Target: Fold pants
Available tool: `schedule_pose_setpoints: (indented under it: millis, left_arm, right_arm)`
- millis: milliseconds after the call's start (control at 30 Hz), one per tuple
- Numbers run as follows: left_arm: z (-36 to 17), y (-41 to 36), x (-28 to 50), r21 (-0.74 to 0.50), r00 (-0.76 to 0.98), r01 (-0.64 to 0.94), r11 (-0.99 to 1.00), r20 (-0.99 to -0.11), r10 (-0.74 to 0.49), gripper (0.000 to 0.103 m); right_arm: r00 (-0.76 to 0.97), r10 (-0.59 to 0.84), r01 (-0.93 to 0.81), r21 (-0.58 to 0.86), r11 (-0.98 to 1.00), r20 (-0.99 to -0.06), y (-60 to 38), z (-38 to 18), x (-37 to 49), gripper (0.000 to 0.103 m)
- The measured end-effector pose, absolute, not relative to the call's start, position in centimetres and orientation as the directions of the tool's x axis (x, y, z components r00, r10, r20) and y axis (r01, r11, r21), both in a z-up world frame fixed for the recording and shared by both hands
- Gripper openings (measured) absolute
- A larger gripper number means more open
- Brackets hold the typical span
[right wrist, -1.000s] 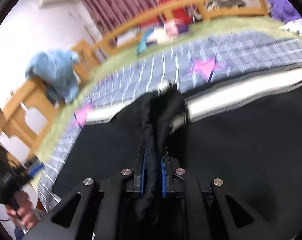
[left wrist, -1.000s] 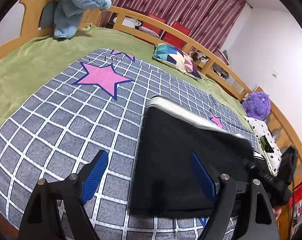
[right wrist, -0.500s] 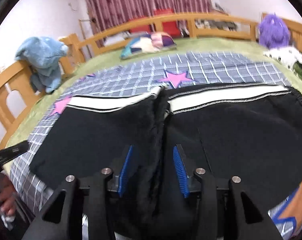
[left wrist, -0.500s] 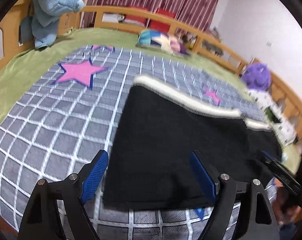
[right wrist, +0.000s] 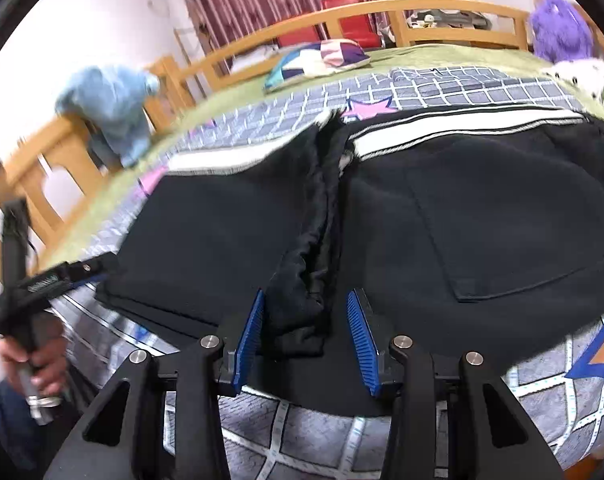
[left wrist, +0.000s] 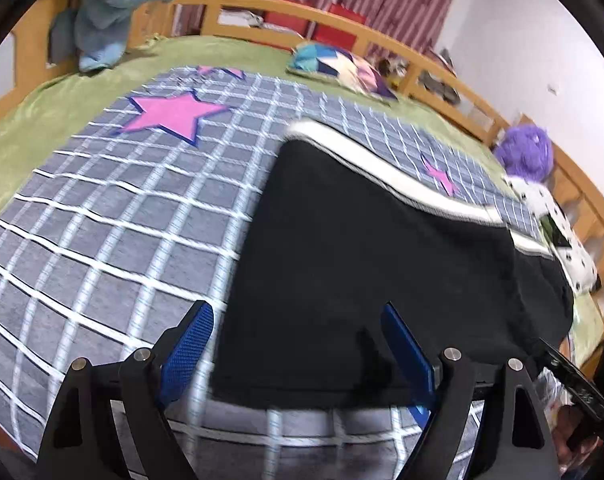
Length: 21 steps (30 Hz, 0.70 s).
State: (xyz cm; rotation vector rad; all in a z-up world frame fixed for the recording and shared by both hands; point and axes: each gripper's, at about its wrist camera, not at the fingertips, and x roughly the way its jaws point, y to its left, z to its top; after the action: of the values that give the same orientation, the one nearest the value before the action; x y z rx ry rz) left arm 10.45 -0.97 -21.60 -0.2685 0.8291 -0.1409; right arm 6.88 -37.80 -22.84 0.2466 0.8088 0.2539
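Note:
Black pants [left wrist: 374, 248] with a white side stripe lie flat on the grey checked blanket [left wrist: 101, 216], folded over on themselves. My left gripper [left wrist: 297, 344] is open and empty, just above the pants' near left corner. In the right wrist view the pants [right wrist: 482, 208] show a raised fold ridge [right wrist: 314, 240] running down the middle. My right gripper [right wrist: 308, 340] is open, its blue pads either side of the ridge's near end without clamping it.
The bed has a wooden rail [left wrist: 382, 36] around it. A blue plush [left wrist: 113, 4], a patchwork pillow [left wrist: 342, 68], a purple plush [left wrist: 526, 152] and a spotted white item [left wrist: 558, 236] lie at the edges. The left gripper and hand show in the right wrist view [right wrist: 25, 320].
My right gripper has opened and let go of the bunched pants fabric, which now lies as a ridge. My left gripper stayed open, shifting slightly over the near left corner.

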Motion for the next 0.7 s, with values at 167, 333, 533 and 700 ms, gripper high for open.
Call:
schedule_pose_setpoints:
  millis: [167,333,533,700]
  left_arm:
    - [-20.1,0.7,11.5,-0.304,0.688,0.010,0.953,-0.689,-0.227,0.084]
    - [-19.5,0.8,13.4,-0.314,0.670,0.038,0.949,-0.696,-0.257,0.084]
    - [-20.7,-0.1,16.5,-0.307,0.618,0.058,0.950,-0.736,-0.276,0.084]
    - [-23.1,0.7,19.2,-0.387,0.541,0.040,0.921,-0.767,-0.346,0.080]
  right_arm:
    - [0.770,0.242,-0.021,0.356,0.934,-0.590,-43.1,-19.6,5.0,0.058]
    - [0.794,-0.080,0.276,0.241,0.930,-0.603,-51.7,-18.4,4.2,0.060]
    - [0.716,-0.047,0.365,0.316,0.875,-0.696,-59.5,-22.3,6.1,0.060]
    - [0.719,0.042,0.370,0.434,0.822,-0.693,-62.0,-25.7,8.5,0.066]
